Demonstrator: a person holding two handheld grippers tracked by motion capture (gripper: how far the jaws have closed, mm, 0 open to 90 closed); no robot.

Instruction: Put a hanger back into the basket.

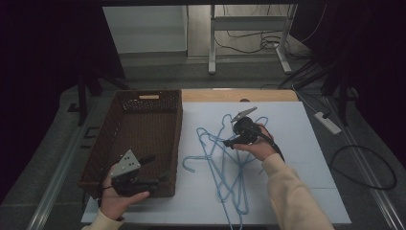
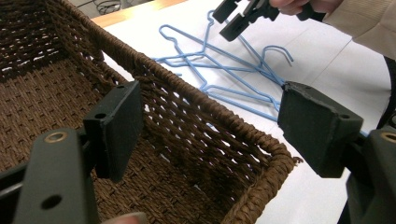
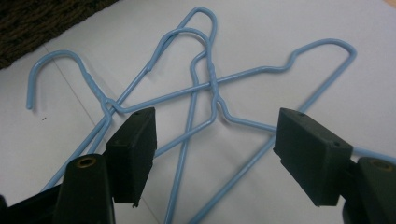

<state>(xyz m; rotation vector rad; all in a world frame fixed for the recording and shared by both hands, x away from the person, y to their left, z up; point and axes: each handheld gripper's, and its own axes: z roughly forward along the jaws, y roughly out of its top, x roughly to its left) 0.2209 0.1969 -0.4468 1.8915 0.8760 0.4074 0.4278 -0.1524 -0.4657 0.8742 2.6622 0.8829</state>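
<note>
Several light-blue wire hangers [image 1: 225,158] lie tangled on the white table top [image 1: 297,158]. My right gripper [image 1: 229,142] hovers just above their hook ends, jaws wide apart; in the right gripper view the crossed hanger wires [image 3: 210,84] lie on the table beneath the open right gripper [image 3: 215,149], touched by neither pad. A brown wicker basket [image 1: 139,139] stands on the left. My left gripper [image 1: 155,168] is held open at the basket's near right corner; in the left gripper view the left gripper [image 2: 215,126] straddles the woven rim [image 2: 196,98], gripping nothing.
In the left gripper view the right gripper [image 2: 238,16] hangs over the hangers [image 2: 219,60] beyond the basket. A wooden strip [image 1: 239,95] edges the table's far side. A power strip [image 1: 328,122] and cables lie on the floor at right. The basket's inside looks empty.
</note>
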